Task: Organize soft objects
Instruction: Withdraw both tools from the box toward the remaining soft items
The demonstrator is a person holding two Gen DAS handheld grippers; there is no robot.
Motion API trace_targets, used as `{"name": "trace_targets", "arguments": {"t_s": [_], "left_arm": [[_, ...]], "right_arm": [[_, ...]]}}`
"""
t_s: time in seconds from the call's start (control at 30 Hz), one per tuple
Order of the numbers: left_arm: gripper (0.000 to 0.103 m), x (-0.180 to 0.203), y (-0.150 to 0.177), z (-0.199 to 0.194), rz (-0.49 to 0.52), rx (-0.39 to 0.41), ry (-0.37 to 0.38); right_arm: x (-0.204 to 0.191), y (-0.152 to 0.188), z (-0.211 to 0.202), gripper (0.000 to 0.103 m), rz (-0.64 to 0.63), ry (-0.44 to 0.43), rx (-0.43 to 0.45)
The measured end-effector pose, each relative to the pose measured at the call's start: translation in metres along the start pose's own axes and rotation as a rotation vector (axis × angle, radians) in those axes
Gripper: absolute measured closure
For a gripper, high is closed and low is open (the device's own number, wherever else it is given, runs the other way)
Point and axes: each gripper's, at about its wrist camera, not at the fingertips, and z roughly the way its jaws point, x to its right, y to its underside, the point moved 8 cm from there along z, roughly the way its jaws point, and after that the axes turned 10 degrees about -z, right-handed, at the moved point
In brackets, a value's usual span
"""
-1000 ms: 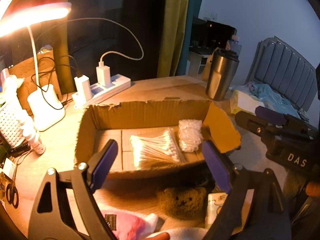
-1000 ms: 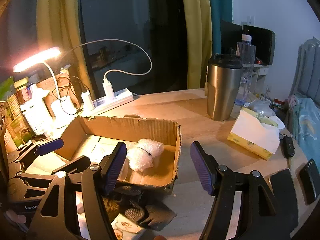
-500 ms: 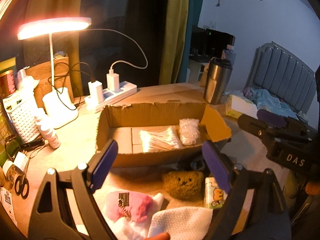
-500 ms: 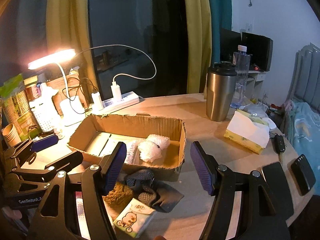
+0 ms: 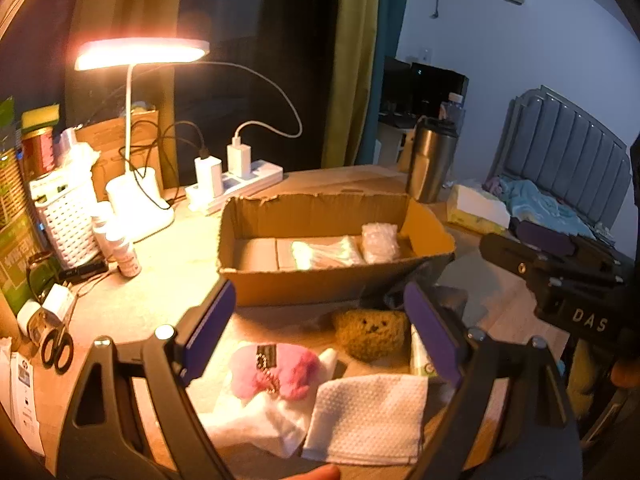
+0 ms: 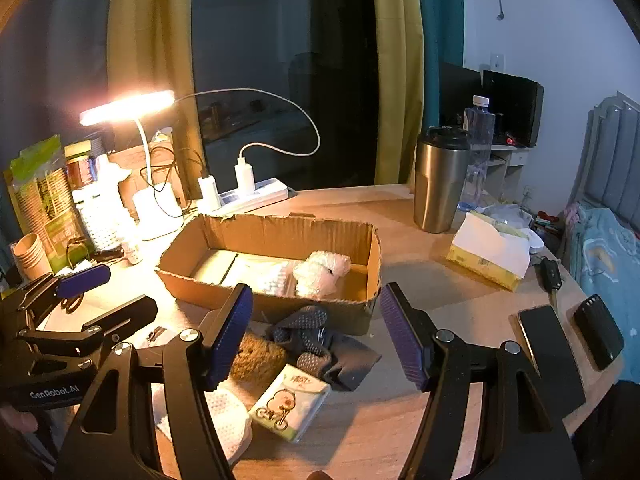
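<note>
Both grippers have backed away from cardboard box [image 5: 320,280], empty.

Left gripper [image 5: 320,322]: jaws spread wide, nothing between the pads, angled downward. Right gripper [image 6: 316,330]: jaws likewise apart and empty, angled downward, just beside the left.

Both grippers have been drawn back from the cardboard box [image 5: 332,280], so the pink plush [image 5: 276,368] (before it) is revealed.
</note>
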Motion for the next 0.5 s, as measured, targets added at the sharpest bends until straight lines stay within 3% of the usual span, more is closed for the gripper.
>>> {"name": "trace_targets", "arguments": {"t_s": [0.5], "left_arm": [[0.015,-0.025,0.039,-0.01,-0.018,-0.047,-0.024]], "right_arm": [[-0.026,0.035,0.002,0.034,-0.012,-0.017,-0.06]]}}
